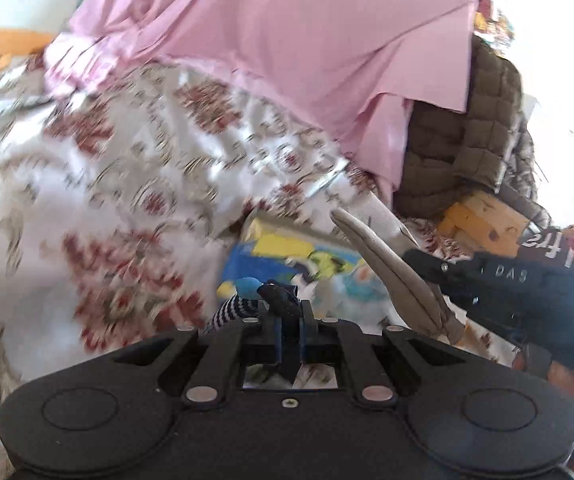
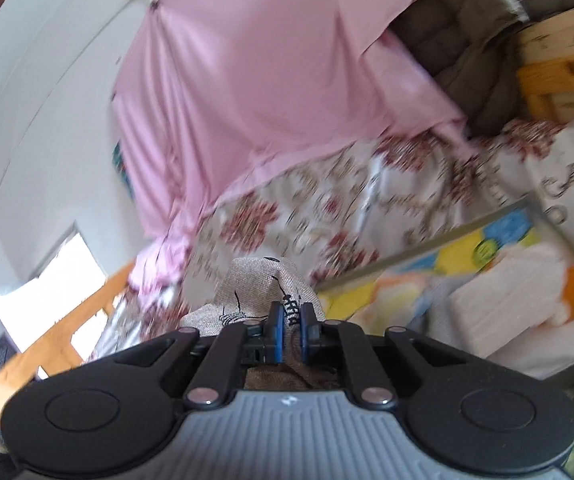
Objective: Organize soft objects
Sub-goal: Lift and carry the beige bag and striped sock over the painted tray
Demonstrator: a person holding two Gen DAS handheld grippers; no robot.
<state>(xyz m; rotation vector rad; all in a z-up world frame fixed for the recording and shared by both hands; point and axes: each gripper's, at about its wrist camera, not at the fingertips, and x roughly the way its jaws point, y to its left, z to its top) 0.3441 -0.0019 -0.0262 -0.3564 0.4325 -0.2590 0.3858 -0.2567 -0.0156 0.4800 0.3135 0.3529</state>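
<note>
While both views are smeared with blur, the left tool (image 1: 288,314) can be seen with its 2 blue pads drawn narrow on a small dark piece of fabric (image 1: 279,296), next to which a black-and-white striped bit with a blue tip (image 1: 235,300) shows just left of the pads. To the right of it a beige cloth piece (image 1: 391,276) stands up at a slant, reaching toward the right tool's black body (image 1: 507,284) at the right edge. In the right wrist view the right tool (image 2: 291,326) is clamped narrow on a beige fabric item with black stitched markings (image 2: 255,292), which bulges up just beyond the pads. Below both tools lies a bed under a floral bedspread (image 1: 107,168) in red and cream. A colourful blue and yellow sheet (image 1: 287,252) lies on the bedspread, near the left tool. A pink cloth (image 1: 287,40) hangs at the far side, with a brown quilted jacket (image 1: 475,128) to its right over a wooden frame (image 1: 483,224)
</note>
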